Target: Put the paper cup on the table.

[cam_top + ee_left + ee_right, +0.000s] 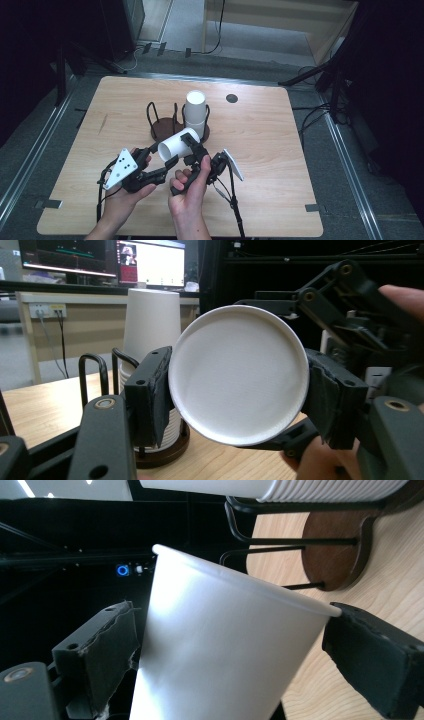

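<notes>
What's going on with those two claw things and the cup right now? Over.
Left gripper and right gripper both shut on white paper cup, held sideways. Stacked cups wait in holder behind. Nothing obstructing.

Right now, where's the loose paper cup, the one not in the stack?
In the high view the loose paper cup lies on its side above the table's near middle, between both grippers' jaws, just in front of the cup stack in its wire holder.

Both forearms come in low and meet near the middle, hands close together. The left hand (125,192) holds the left gripper (162,157) angled to the right, jaws pressed against either side of a white paper cup (176,142). The right hand (192,187) tips the right gripper (192,145) forward, jaws straddling the cup's side.
</notes>
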### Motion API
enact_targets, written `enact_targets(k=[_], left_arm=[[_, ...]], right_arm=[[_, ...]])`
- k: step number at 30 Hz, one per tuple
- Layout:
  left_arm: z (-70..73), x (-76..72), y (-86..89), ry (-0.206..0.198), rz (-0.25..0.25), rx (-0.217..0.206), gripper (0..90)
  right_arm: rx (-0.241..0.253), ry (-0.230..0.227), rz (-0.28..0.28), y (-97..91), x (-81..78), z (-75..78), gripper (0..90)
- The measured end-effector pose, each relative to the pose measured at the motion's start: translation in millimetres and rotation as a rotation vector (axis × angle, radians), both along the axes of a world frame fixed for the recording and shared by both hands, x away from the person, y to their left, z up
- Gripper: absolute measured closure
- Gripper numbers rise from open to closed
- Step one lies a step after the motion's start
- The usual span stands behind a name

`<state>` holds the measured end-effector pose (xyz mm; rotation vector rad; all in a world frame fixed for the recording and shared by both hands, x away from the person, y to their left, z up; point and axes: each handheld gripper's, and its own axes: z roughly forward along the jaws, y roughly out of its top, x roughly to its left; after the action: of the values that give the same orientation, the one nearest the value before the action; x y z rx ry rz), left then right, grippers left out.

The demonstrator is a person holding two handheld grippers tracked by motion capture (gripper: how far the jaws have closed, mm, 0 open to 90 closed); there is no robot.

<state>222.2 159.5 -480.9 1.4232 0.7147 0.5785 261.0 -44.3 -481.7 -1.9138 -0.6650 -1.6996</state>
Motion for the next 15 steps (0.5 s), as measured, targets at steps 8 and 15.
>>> enact_targets(k=[8, 15], left_arm=[[-0.1, -0.2, 0.3, -0.002, -0.001, 0.012, 35.2], [-0.4, -0.4, 0.7, -0.001, 0.000, 0.023, 34.9]], right_arm=[[0.061, 0.015, 0.014, 3.1, 5.2, -5.3, 11.8], [0.105, 0.007, 0.016, 3.1, 6.0, -6.7, 20.4]])
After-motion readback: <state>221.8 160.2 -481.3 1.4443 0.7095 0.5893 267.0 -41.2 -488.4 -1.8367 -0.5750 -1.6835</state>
